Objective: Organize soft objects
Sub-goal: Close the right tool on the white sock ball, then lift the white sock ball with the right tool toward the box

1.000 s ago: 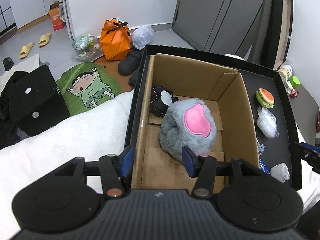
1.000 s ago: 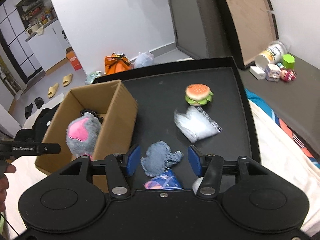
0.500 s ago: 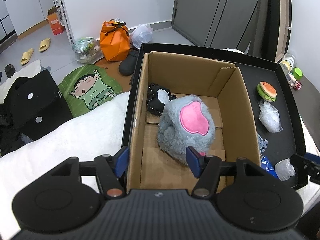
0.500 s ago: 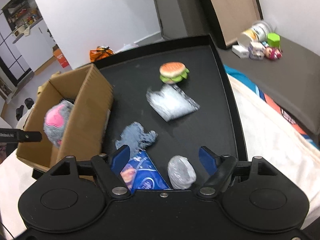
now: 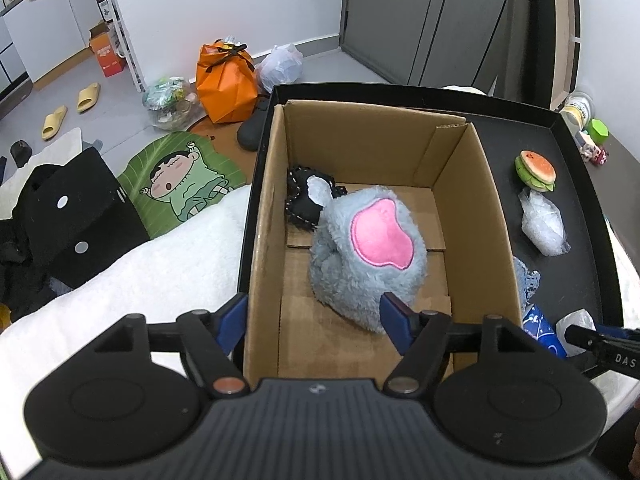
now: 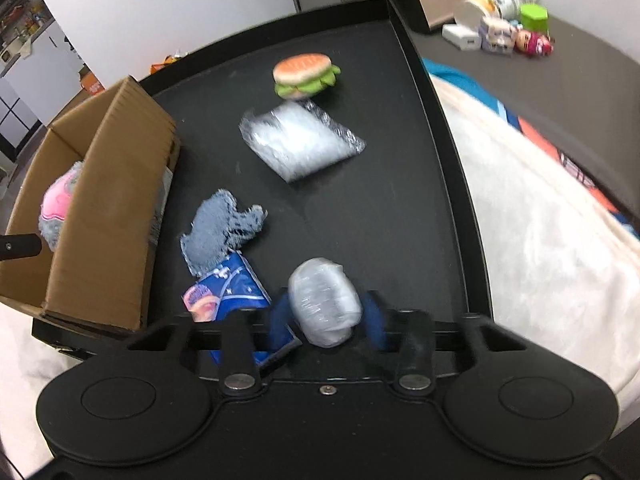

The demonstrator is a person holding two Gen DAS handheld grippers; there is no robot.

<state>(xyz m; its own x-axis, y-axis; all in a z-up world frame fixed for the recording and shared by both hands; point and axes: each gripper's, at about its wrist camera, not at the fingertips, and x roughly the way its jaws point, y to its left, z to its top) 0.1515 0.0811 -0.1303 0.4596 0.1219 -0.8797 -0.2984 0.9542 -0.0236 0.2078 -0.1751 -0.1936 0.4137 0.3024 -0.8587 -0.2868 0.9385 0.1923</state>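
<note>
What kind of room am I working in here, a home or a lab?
Most likely a lived-in home, perhaps a bedroom or studio flat. Yellow slippers lie on the floor by white kitchen cabinets, a cartoon floor mat sits nearby, and the black tray rests on white bedding.

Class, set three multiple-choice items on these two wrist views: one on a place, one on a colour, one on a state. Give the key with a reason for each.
1. Where is the grey plush?
A. inside the cardboard box
B. on the black tray beside the toy burger
C. on the floor

2. What colour is the patch on the plush?
A. green
B. pink
C. orange

3. What is the right gripper doing?
A. standing open over bare tray
B. closing around the wrapped white bundle
C. holding the burger

Key: A, box walls surround it; B, pink patch shows on top; B, the jaws have just been closing and both pads flank the bundle.
</note>
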